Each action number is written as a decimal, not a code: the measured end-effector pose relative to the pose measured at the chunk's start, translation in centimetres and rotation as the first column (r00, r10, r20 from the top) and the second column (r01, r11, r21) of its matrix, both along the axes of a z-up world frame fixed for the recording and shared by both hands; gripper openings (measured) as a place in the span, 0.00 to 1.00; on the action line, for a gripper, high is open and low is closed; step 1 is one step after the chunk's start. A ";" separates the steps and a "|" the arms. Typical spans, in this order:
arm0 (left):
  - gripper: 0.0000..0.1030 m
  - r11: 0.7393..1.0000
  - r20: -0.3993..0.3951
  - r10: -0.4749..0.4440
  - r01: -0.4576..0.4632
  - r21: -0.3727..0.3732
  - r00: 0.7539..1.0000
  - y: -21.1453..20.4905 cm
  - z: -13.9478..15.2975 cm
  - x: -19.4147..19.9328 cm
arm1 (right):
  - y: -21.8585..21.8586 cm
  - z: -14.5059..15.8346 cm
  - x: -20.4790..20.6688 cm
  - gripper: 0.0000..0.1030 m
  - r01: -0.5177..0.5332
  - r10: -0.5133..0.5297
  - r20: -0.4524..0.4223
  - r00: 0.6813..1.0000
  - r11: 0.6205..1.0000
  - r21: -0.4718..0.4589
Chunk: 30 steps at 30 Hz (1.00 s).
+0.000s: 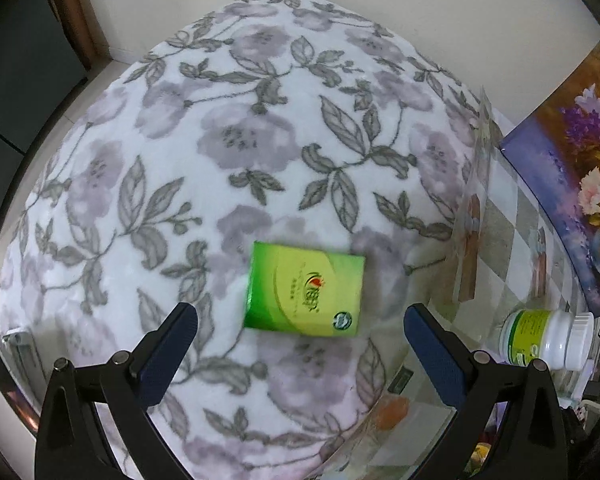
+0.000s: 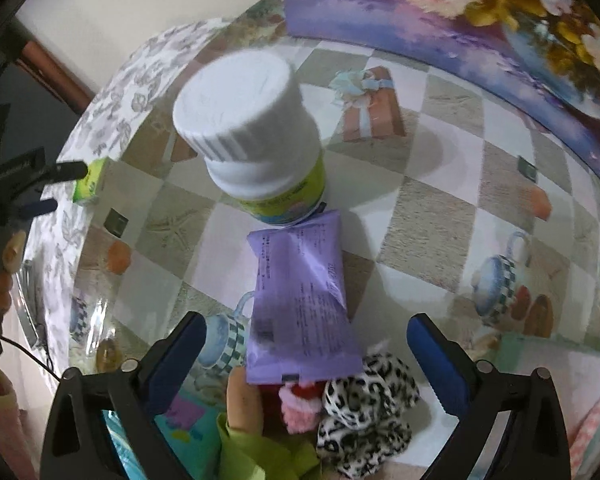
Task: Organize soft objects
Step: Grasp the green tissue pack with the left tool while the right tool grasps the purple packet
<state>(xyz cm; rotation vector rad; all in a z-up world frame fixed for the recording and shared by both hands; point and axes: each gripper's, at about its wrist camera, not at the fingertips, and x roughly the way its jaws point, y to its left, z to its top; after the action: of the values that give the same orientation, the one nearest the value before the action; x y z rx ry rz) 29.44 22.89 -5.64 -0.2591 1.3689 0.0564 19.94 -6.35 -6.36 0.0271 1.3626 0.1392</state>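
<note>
In the left wrist view a green tissue pack (image 1: 304, 290) lies on a floral fleece blanket (image 1: 236, 152). My left gripper (image 1: 300, 348) is open and empty, just short of the pack, fingers either side of it. In the right wrist view a purple tissue pack (image 2: 300, 300) lies on the checked table. Below it lie a leopard-print soft toy (image 2: 368, 408) and a pink and red plush piece (image 2: 300, 404). My right gripper (image 2: 306, 360) is open and empty, over the purple pack's near end. The green pack (image 2: 88, 184) and the left gripper's fingers (image 2: 66, 171) show at far left.
A white pill bottle with a green label (image 2: 260, 140) stands just behind the purple pack; it also shows in the left wrist view (image 1: 548, 338), lying at the right. A flower painting (image 2: 480, 20) leans at the table's back. A glass-topped checked tablecloth (image 2: 440, 208) covers the table.
</note>
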 end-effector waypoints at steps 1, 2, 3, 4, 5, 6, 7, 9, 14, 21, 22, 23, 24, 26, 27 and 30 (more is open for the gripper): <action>1.00 1.000 -0.002 -0.004 0.004 0.006 1.000 -0.2 -0.2 0.2 | 0.2 -0.2 0.2 0.95 -0.006 0.006 -0.002 1.000 1.000 -0.005; 0.99 1.000 -0.007 -0.010 0.010 0.017 1.000 -0.4 -0.5 0.4 | 0.3 -0.5 0.4 0.95 -0.013 0.013 -0.004 1.000 1.000 -0.012; 0.99 1.000 -0.010 -0.013 0.014 0.024 1.000 -0.7 -0.7 0.6 | 0.5 -0.7 0.5 0.93 -0.019 0.018 -0.005 1.000 1.000 -0.019; 0.99 0.999 -0.011 -0.019 0.019 0.031 1.000 -0.9 -0.9 0.8 | 0.6 -0.9 0.7 0.91 -0.027 0.027 -0.007 1.000 0.999 -0.026; 0.97 0.999 -0.012 -0.023 0.024 0.032 1.000 -1.1 -1.2 1.1 | 0.7 -1.1 0.8 0.90 -0.031 0.031 -0.009 0.999 0.999 -0.030; 0.96 0.999 -0.011 -0.027 0.027 0.030 1.000 -1.4 -1.4 1.3 | 0.8 -1.4 1.0 0.88 -0.035 0.035 -0.011 0.999 0.999 -0.033; 0.92 0.999 -0.011 -0.029 0.029 0.026 1.000 -1.6 -1.6 1.5 | 0.9 -1.5 1.1 0.86 -0.038 0.038 -0.014 0.999 0.999 -0.035; 0.87 0.999 -0.017 -0.032 0.032 0.021 0.999 -1.9 -1.9 1.9 | 1.0 -1.9 1.3 0.83 -0.041 0.040 -0.017 0.999 0.999 -0.035; 0.63 0.999 -0.022 -0.029 0.029 0.029 0.999 -2.6 -2.8 2.3 | 0.9 -2.3 1.8 0.65 -0.031 0.031 -0.007 1.000 0.999 -0.041; 0.63 1.000 -0.001 -0.014 0.014 0.013 1.000 -1.6 -2.6 1.2 | -1.4 -2.0 1.5 0.52 -0.001 0.001 0.001 1.000 1.000 0.010; 0.63 1.000 0.000 -0.010 0.010 0.013 1.000 -1.4 -2.5 1.1 | -1.6 -1.9 1.5 0.52 0.006 -0.006 0.000 1.000 1.000 0.020; 0.63 1.000 0.004 -0.004 0.004 0.018 1.000 -1.1 -2.1 0.7 | -1.5 -1.8 1.3 0.52 0.011 -0.011 0.000 1.000 1.000 0.024; 0.63 1.000 0.011 0.002 -0.002 0.022 1.000 -0.9 -1.7 0.3 | -1.7 -1.8 1.3 0.52 0.015 -0.015 0.002 1.000 1.000 0.027; 0.63 1.000 0.024 0.015 -0.016 0.022 1.000 -0.5 -0.6 -0.6 | -2.0 -1.3 1.2 0.52 0.018 -0.018 0.008 1.000 0.999 0.030; 0.63 1.000 0.030 0.022 -0.022 0.022 0.999 -0.4 -0.1 -0.7 | -2.2 -1.0 0.7 0.52 0.020 -0.020 0.013 1.000 0.999 0.034; 0.63 0.999 0.053 0.048 -0.048 0.014 0.997 -0.3 1.4 -1.9 | -2.8 0.0 0.0 0.52 0.029 -0.030 0.029 0.999 0.998 0.049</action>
<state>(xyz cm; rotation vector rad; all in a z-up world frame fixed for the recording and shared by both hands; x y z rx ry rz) 27.52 22.56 -4.25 -0.2787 1.3099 0.0995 19.92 -9.13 -6.34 0.0860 1.3285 0.1476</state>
